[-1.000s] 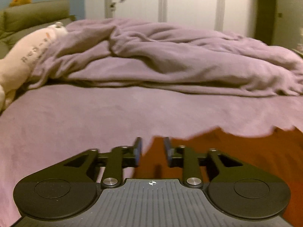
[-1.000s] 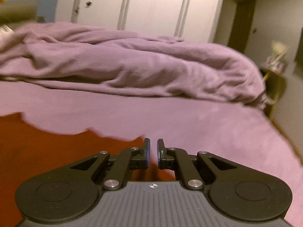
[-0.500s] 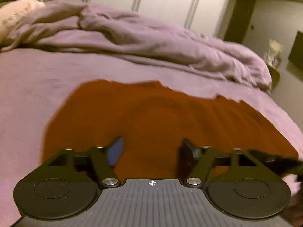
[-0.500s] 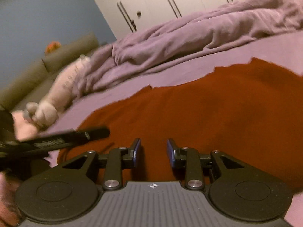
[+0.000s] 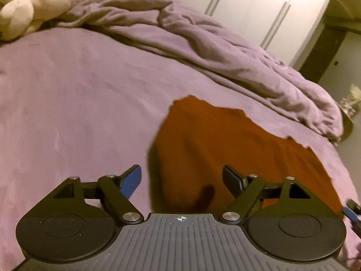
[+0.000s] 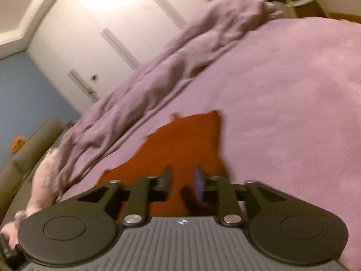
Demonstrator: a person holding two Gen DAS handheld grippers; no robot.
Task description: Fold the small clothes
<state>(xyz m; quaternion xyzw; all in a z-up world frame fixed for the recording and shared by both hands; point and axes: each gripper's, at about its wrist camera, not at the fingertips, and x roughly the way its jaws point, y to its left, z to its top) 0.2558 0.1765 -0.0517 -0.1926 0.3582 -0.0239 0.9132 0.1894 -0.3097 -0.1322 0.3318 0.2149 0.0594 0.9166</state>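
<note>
Left wrist view: the left gripper (image 5: 181,181) is spread wide, its blue pads (image 5: 132,181) apart with nothing between them. The red cloth (image 5: 237,155) lies flat on the purple bed (image 5: 79,103), running from between the fingers ahead and to the right. A rumpled blanket (image 5: 214,45) lies well ahead; a plush toy (image 5: 33,2) sits far ahead to the left.

Right wrist view: the right gripper (image 6: 181,183) is partly spread, holding nothing. The cloth (image 6: 180,144) lies under and ahead of the fingers, slightly left. The blanket (image 6: 146,90) lies beyond it. The view is blurred.
</note>
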